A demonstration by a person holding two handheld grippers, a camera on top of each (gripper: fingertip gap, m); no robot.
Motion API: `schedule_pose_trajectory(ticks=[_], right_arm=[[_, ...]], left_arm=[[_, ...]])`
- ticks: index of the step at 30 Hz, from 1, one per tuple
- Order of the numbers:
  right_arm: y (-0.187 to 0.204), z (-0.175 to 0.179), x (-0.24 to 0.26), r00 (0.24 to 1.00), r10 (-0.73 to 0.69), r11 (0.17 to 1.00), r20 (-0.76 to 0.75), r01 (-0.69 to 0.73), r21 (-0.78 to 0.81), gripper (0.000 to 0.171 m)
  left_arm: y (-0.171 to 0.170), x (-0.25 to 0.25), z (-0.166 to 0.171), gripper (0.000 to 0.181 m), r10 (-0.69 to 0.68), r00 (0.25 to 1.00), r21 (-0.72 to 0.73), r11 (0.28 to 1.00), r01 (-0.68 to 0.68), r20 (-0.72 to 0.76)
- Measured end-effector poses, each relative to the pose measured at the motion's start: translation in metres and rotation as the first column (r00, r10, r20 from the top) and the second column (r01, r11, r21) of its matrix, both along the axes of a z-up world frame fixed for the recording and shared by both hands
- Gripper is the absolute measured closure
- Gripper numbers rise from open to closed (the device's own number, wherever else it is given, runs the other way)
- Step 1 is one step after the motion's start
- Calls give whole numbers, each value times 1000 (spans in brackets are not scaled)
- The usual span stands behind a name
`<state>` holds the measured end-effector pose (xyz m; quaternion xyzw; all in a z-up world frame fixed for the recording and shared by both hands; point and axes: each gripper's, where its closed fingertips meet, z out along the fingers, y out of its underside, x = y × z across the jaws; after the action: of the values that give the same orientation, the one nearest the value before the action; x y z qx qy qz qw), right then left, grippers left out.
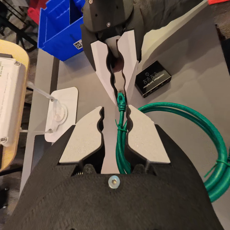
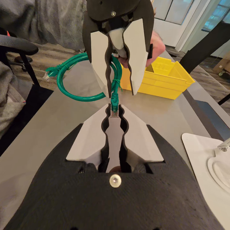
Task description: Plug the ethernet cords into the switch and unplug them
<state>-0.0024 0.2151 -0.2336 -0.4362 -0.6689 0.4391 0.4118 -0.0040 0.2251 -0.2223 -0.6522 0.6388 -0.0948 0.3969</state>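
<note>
The grey table (image 1: 186, 124) filled both views. In the left wrist view a blue bin (image 1: 59, 31) sat at eleven o'clock; in the right wrist view a yellow bin (image 2: 161, 80) sat at two o'clock. A white base plate (image 1: 69, 99) with a clear mount lay at nine o'clock of the left gripper's tips.

The left gripper (image 1: 115, 109) stood open, its fingers spread, with the green ethernet cord (image 1: 205, 143) running up between them along the right-hand finger and looping away toward three o'clock. The right gripper (image 2: 114, 109), facing it tip to tip, was clamped on the cord's plug (image 2: 114, 108), whose clear end pointed back toward its own camera. The cord's other plug (image 2: 47, 74) hung free past the table edge at ten o'clock.

The black switch (image 1: 153, 79) rested on the table at one o'clock of the left gripper, ports toward five o'clock, apart from the cord.
</note>
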Motion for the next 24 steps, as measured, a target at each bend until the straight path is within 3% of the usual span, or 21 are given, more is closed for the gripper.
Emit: schedule_pose_trajectory(ticks=[4, 8, 15, 24], right_arm=[[-4, 15, 0, 997, 8, 999, -71, -10, -37, 162], [-7, 20, 3, 993, 9, 997, -115, -17, -76, 162], [-7, 30, 8, 981, 9, 986, -192, -41, -163, 162], [-9, 35, 19, 973, 38, 975, -229, -87, -206, 162]], left_arm=[[-9, 8, -1, 153, -42, 998, -115, 992, 48, 56], [-11, 11, -3, 155, 4, 983, -190, 981, 31, 181], [-12, 20, 9, 159, 95, 861, -169, 986, -11, 500], [-16, 32, 14, 166, 100, 778, -111, 993, -40, 620]])
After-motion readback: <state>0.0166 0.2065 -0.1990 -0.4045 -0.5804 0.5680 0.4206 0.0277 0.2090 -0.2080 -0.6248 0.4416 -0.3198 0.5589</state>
